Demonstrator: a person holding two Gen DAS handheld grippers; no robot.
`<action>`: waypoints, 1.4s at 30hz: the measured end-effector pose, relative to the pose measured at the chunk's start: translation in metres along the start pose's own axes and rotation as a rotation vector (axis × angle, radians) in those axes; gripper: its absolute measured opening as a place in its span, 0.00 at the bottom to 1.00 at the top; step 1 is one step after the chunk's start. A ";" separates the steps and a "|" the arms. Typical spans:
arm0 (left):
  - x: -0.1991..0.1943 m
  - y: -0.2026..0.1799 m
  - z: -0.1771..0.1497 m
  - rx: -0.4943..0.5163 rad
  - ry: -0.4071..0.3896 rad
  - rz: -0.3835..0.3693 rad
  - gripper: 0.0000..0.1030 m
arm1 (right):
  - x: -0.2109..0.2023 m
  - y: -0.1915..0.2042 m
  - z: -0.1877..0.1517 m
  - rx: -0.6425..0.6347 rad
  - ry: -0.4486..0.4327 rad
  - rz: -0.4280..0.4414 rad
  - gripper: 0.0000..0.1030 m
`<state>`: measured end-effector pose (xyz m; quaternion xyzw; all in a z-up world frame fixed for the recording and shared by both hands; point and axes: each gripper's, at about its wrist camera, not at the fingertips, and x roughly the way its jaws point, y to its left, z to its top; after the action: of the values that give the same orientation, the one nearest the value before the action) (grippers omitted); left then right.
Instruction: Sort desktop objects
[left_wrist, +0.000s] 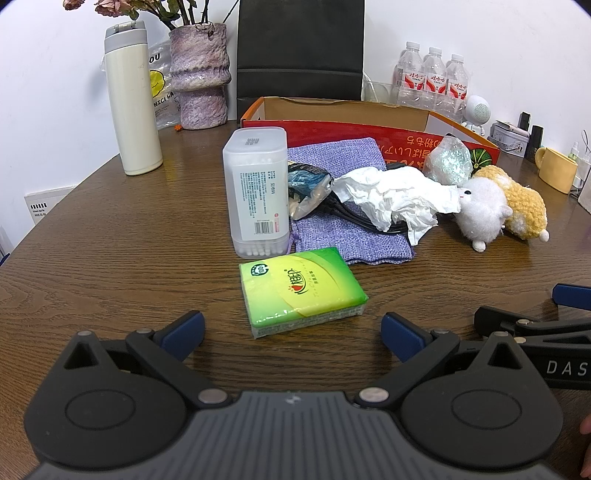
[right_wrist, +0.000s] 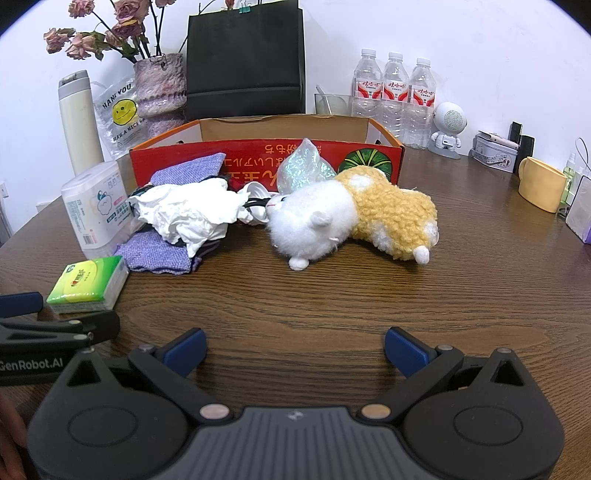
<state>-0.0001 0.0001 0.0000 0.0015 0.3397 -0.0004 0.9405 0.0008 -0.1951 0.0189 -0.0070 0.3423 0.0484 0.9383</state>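
Currently: left hand-held gripper (left_wrist: 291, 332), jaws wide, empty, low over the surface (left_wrist: 110, 258); green tissue pack (left_wrist: 301, 291) lies just ahead between its fingers. Right hand-held gripper (right_wrist: 295, 350), jaws wide, empty, facing the plush toy (right_wrist: 351, 218). Risk, judged: the soft pack may slide or squash if pinched off-centre; the upright cotton-swab box (left_wrist: 256, 192) just behind could be knocked over. Crumpled tissue (left_wrist: 399, 199) rests on the cable and purple pouch (left_wrist: 332, 236). Cardboard box (right_wrist: 266, 147): contents hidden.

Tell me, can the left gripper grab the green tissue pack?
Probably yes. The left gripper is open, and the green tissue pack lies flat right ahead between its fingers, with nothing in between.
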 end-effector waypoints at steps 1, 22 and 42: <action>0.000 0.000 0.000 0.000 0.000 0.000 1.00 | 0.000 0.000 0.000 0.000 0.000 0.000 1.00; 0.000 0.000 0.000 0.000 0.000 -0.001 1.00 | -0.001 0.000 0.000 -0.004 0.001 0.005 1.00; -0.003 0.004 0.000 0.007 -0.012 -0.017 1.00 | -0.001 0.002 0.000 -0.012 0.002 0.005 1.00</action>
<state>-0.0021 0.0038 0.0022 0.0017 0.3342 -0.0097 0.9425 -0.0003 -0.1932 0.0193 -0.0116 0.3430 0.0527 0.9378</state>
